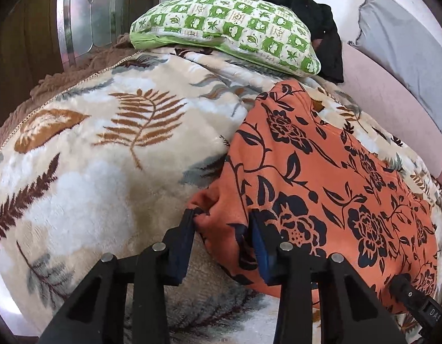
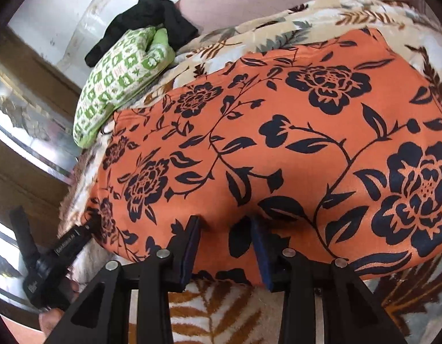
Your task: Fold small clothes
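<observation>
Two grippers straddle the near hem of the orange floral garment (image 2: 278, 132), which lies spread on the leaf-print blanket (image 1: 92, 177). The left gripper (image 1: 221, 229) brackets the bunched left corner, the right gripper (image 2: 225, 235) the hem's middle. Both sets of jaws stand apart, with cloth between them and nothing clamped. Risks: closing on one layer only separates the layers; a deep bite catches the plush blanket; uneven lifting skews the fold toward the green pillow (image 1: 226, 31).
</observation>
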{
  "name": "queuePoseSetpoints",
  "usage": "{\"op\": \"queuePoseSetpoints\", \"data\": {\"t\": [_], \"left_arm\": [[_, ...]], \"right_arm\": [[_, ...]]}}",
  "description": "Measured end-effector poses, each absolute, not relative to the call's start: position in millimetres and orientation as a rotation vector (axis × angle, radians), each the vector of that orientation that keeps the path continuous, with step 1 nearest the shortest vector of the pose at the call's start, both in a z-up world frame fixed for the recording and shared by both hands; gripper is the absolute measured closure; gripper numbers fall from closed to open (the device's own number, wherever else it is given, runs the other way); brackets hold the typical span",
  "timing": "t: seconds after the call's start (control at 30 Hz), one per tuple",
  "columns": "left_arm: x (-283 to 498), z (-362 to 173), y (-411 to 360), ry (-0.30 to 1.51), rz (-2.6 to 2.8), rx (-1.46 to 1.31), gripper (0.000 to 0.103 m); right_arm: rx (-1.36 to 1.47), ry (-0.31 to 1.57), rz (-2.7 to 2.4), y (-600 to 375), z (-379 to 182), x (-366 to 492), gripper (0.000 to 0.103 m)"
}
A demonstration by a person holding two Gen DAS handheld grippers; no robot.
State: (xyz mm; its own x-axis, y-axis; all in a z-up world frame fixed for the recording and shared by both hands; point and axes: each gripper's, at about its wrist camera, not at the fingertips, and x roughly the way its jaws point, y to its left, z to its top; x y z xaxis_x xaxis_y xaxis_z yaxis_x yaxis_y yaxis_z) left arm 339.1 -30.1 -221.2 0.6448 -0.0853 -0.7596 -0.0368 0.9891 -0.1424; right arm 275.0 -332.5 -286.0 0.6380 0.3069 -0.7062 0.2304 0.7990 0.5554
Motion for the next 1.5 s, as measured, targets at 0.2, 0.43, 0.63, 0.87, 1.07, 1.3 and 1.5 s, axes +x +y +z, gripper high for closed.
{"op": "queuePoseSetpoints", "data": {"t": [0.2,0.43,0.63,0.87,1.07,1.3,1.5], "left_arm": [[340.8,-219.1,-33.4,0.864,-0.004,-0.114,0.064],[343.1,-219.5,-35.2,0.871,-0.001,-0.117,0.059],[341.6,-213.3,-29.6,0.837,-0.064,-0.184,0.078],[349.7,-221.5,-2.4,0.894,-0.099,-0.358,0.074],[344.5,-232.7,14.6,0.957,-0.126,-0.503,0.047],[346.9,-233.3,-4.9,0.948,-0.136,-0.394,0.032],[364.2,-232.3,-11.7,0.891,-0.155,-0.347,0.054]], "right_arm": [[0.615,0.89,0.029,-326.2,-284.5,274.3,0.062],[0.625,0.89,0.03,-325.5,-285.2,275.8,0.061],[0.641,0.889,0.034,-327.0,-285.8,275.2,0.061],[0.653,0.886,0.037,-328.2,-286.5,274.1,0.061],[0.669,0.889,0.038,-329.4,-286.9,274.4,0.061],[0.677,0.892,0.034,-329.4,-287.2,275.5,0.06],[0.679,0.889,0.038,-329.7,-287.2,275.7,0.059]]}}
